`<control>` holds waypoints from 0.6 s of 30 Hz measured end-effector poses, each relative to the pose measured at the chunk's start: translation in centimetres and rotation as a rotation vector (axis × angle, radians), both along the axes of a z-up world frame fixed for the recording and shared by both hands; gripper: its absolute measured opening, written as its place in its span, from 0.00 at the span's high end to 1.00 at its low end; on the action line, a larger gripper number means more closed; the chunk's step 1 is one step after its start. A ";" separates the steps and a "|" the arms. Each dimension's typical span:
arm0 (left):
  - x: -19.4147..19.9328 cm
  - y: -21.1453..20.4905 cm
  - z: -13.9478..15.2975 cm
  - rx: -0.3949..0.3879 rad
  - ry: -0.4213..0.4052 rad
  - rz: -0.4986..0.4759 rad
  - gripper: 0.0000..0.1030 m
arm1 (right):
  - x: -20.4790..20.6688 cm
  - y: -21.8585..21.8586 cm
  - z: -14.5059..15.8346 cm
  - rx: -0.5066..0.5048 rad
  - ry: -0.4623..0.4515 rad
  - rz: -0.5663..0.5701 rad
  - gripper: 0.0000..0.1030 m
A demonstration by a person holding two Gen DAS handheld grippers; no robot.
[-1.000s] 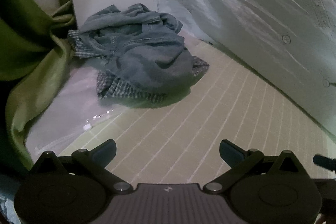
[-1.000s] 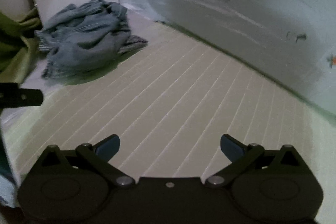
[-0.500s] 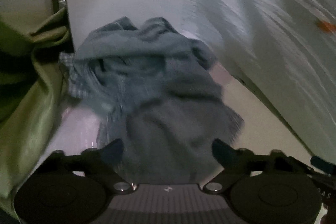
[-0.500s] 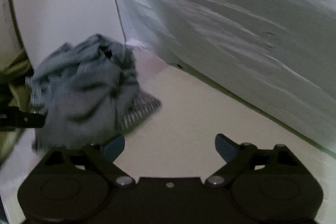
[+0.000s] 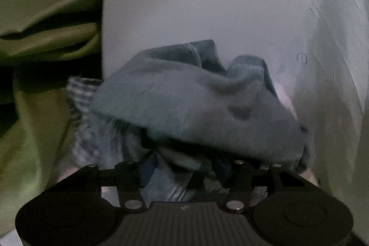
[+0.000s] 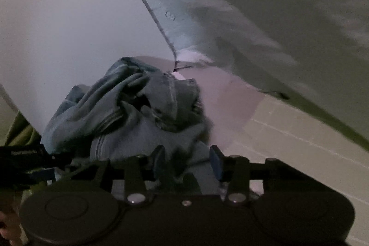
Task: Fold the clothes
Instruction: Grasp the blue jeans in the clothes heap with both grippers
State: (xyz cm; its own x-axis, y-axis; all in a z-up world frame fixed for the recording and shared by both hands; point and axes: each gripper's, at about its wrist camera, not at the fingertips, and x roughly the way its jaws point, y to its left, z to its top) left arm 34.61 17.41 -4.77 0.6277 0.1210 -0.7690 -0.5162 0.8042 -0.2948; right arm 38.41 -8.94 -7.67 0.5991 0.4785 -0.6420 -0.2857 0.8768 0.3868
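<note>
Crumpled denim garment (image 5: 196, 107) between both grippers' fingers — bunched.

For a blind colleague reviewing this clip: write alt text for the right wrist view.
The right gripper closes around a fold of a crumpled blue-grey garment heaped in a corner. A white wall stands behind it, a pale hanging sheet to the right, and a pale lined mat below.

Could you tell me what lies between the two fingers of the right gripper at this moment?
In the right wrist view, a fold of the crumpled blue garment fills the gap of the right gripper; no bare mat shows there.
</note>
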 end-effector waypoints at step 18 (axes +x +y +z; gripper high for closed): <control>-1.8 2.3 -0.4 -0.540 -0.215 0.154 0.19 | 3.8 -2.1 -6.0 0.473 0.337 -0.150 0.38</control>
State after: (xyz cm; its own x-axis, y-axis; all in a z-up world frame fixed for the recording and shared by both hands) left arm 32.77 19.73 -5.20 0.7820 -0.1502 -0.6049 -0.4983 0.4322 -0.7516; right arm 42.25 -11.00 -13.70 0.4829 0.6843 -0.5464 0.0342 0.6088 0.7926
